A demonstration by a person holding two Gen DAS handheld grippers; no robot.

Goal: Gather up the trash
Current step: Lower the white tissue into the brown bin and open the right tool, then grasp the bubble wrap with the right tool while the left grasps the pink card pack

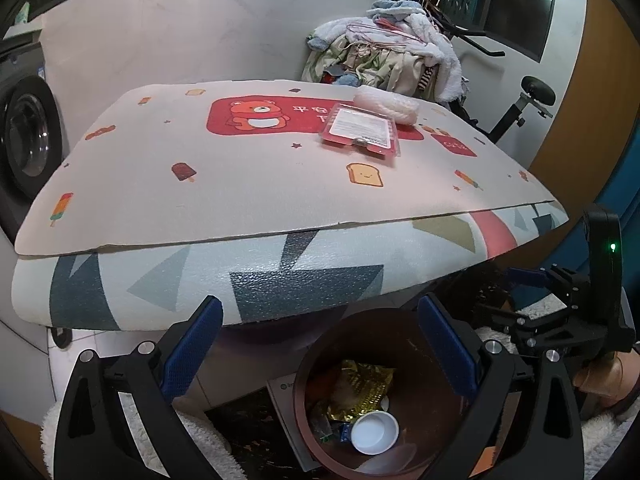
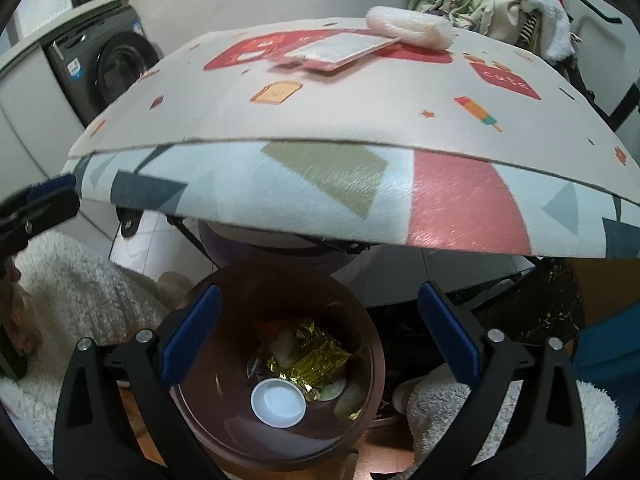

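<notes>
Right wrist view, trash bin [image 2: 224,432] below wide-spread, empty right tongs [image 2: 319,336]

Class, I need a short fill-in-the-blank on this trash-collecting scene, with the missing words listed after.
1. The white cup lies inside the brown ____.
2. The red blister pack rests on the ____.
3. The right gripper is open and holds ____.
4. The wrapper beside the cup is ____ coloured.

Missing words: bin; table; nothing; gold
</notes>
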